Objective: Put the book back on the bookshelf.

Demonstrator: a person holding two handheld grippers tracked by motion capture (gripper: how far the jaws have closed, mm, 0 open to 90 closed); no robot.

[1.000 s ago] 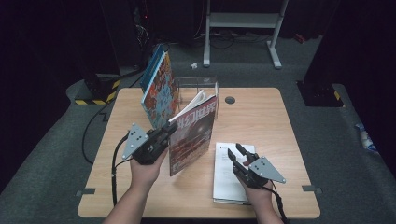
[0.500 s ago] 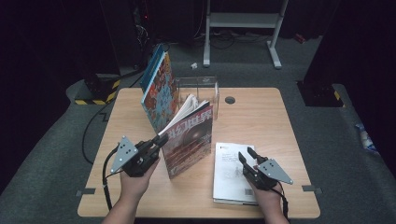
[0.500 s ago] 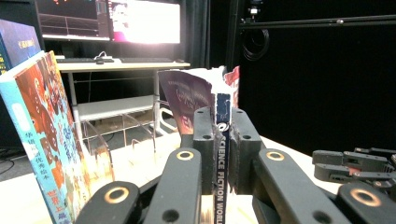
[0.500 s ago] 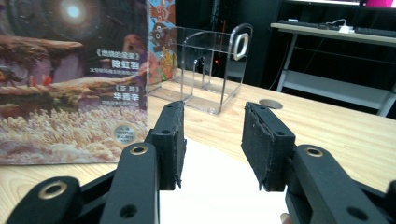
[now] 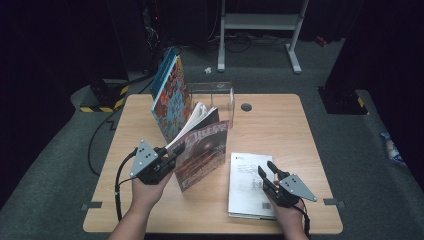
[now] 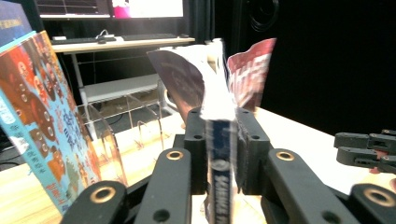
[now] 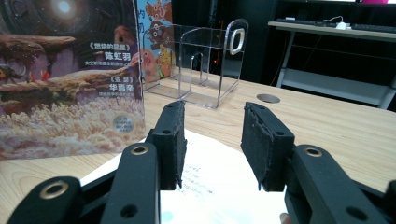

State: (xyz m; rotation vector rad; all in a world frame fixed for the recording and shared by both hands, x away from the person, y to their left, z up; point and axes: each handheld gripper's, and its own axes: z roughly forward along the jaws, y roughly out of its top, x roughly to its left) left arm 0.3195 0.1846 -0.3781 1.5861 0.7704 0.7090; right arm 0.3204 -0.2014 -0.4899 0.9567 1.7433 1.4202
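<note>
My left gripper point(image 5: 172, 154) is shut on the spine of a magazine point(image 5: 202, 150) that stands on its lower edge near the table's middle, pages fanning at the top. In the left gripper view the jaws clamp the magazine point(image 6: 219, 135) from both sides. My right gripper point(image 5: 266, 172) stands open over a white booklet point(image 5: 246, 185) lying flat at the front right. In the right gripper view its jaws point(image 7: 212, 140) are apart above the booklet point(image 7: 210, 196), nothing between them. A colourful book point(image 5: 171, 97) leans in a clear acrylic rack point(image 5: 212, 95) behind.
The wooden table point(image 5: 280, 125) has a round cable hole point(image 5: 246, 106) right of the rack. A white metal stand point(image 5: 260, 22) sits on the floor beyond. A black cable point(image 5: 100, 140) trails off the table's left side.
My left gripper has pulled the magazine back toward the front of the table, away from the rack. My right gripper has shifted slightly back along the white booklet.
</note>
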